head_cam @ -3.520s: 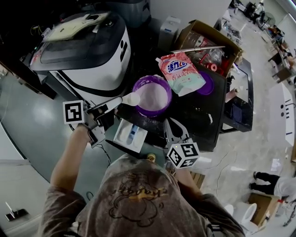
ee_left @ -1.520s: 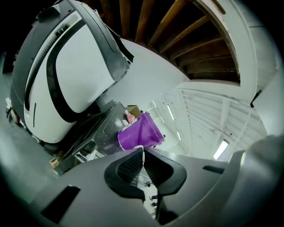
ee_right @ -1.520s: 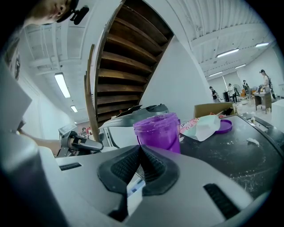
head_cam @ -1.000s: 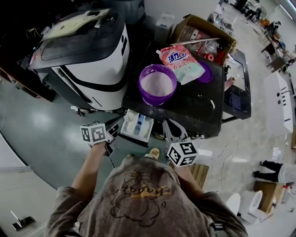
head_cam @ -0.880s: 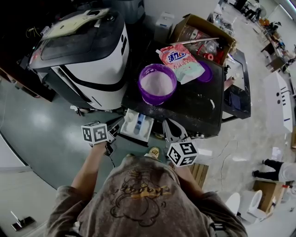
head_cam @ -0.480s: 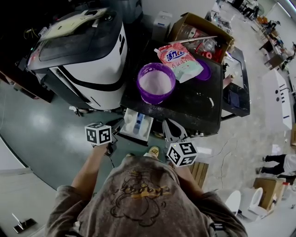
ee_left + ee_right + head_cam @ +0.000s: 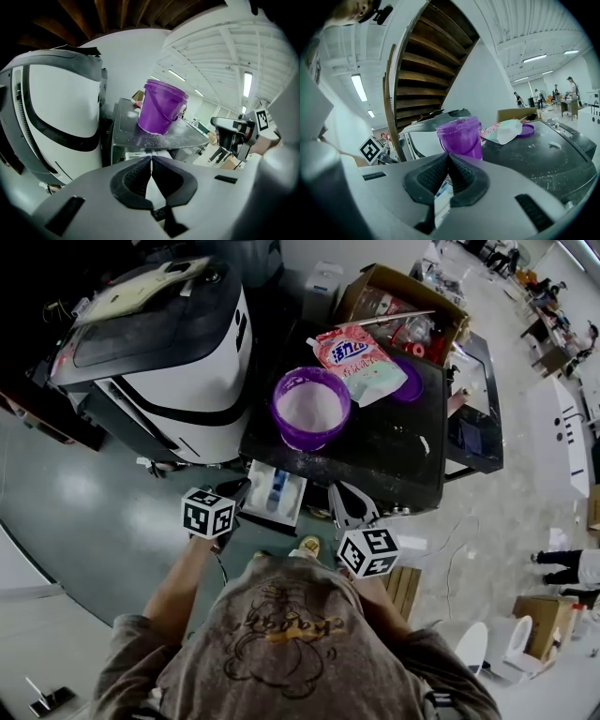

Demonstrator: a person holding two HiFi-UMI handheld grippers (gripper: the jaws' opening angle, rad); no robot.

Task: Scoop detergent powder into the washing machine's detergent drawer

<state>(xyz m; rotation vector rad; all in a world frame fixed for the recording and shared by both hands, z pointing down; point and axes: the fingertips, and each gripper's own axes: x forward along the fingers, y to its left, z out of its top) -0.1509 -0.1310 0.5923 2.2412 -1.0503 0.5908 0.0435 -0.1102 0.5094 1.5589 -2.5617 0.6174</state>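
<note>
black surface [image 7: 380,457]: purple bucket [image 7: 309,442] holds white powder [image 7: 311,407]; drawer [image 7: 292,501] open

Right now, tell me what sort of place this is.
Probably an open workshop or test hall, not a home: a washing machine on bare floor, an open cardboard box of clutter, and people working far off.

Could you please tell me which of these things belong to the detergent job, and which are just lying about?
For the job: purple bucket of powder, detergent drawer, detergent bag.
Lying about: purple lid, cardboard box, white appliance.
</note>
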